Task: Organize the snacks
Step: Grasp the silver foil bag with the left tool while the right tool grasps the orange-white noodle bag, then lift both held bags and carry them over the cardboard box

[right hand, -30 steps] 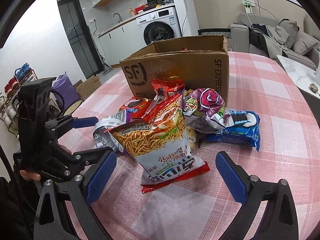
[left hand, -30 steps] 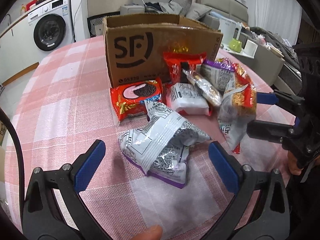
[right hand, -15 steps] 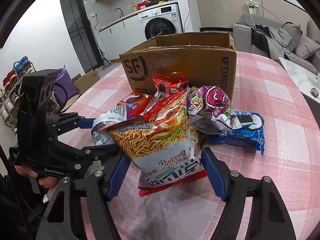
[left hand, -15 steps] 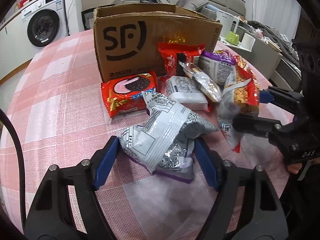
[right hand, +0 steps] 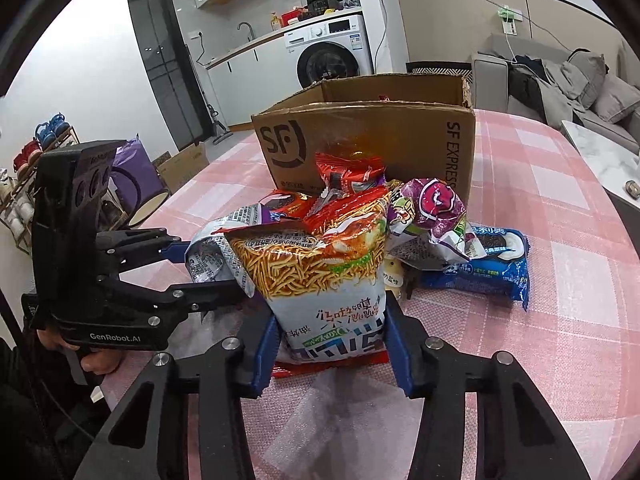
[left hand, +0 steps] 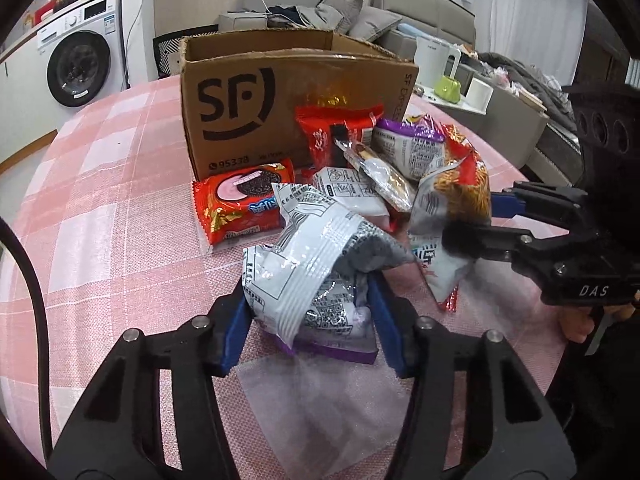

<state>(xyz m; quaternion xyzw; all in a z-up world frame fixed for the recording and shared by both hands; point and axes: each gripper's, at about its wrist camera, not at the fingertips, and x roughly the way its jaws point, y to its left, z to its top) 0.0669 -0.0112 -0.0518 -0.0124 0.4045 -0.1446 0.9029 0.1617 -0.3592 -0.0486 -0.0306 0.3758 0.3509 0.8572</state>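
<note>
Left tool [left hand: 308,318]: jaws have just been closing and now pinch the silver-and-purple snack bag [left hand: 316,268] from both sides, low on the bag, which lies crumpled on the table [left hand: 100,208] nearest this hand.
Right tool [right hand: 330,344]: jaws have just been closing too; they clamp the lower end of the noodle snack bag [right hand: 320,264], which stands up from the table at the front of the pile.
How the bags will handle: my guess is light, puffy and crackly, with slick foil that gives under the pads; the contents likely crush easily, so a gentle squeeze near a sealed edge looks safer than the middle.
Rest of the pile: red cookie pack [left hand: 240,198] flat beside the box; red pouch [left hand: 340,132] leaning on the box front; purple bag [right hand: 432,208] and blue cookie pack [right hand: 480,264] to the right, touching one another.
Container: SF cardboard box [left hand: 288,96], open-topped, standing just behind the pile; its inside is mostly hidden, so what it holds I cannot tell.
Step in hand: both bags gripped and, I judge, not yet lifted toward the box.
</note>
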